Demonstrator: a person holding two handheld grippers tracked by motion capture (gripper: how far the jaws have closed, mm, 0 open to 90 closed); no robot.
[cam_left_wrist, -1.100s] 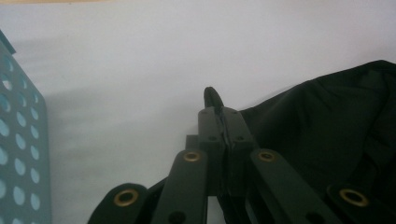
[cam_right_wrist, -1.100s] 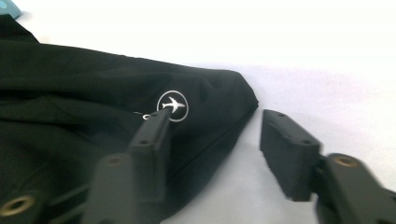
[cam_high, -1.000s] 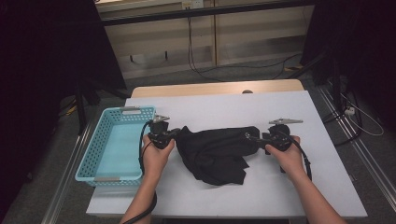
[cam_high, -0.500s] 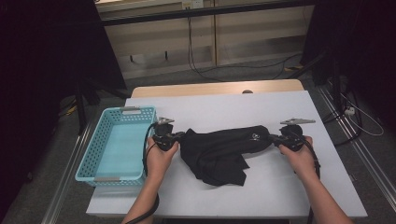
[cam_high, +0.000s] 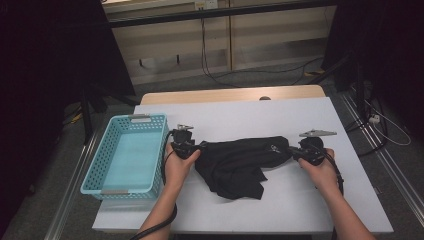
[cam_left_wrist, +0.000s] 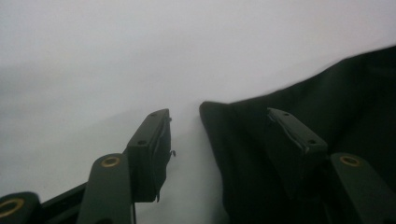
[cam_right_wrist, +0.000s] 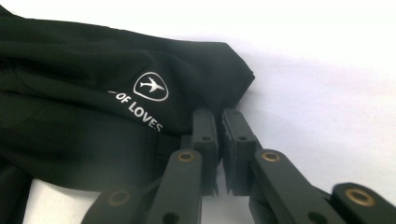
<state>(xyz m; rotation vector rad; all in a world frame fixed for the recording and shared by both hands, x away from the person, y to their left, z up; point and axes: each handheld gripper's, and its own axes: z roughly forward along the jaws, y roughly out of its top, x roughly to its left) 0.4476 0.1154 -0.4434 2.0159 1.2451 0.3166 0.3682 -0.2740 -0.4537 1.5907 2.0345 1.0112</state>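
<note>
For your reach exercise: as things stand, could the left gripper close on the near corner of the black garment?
Probably yes. The left gripper is open, its jaws either side of the black garment corner on the table, with nothing between them.

light: even overhead | surroundings: dark | left gripper view: hazy, soft | glare: none

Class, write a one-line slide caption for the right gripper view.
Right claw shut on the black garment beside its white aeroplane logo.
</note>
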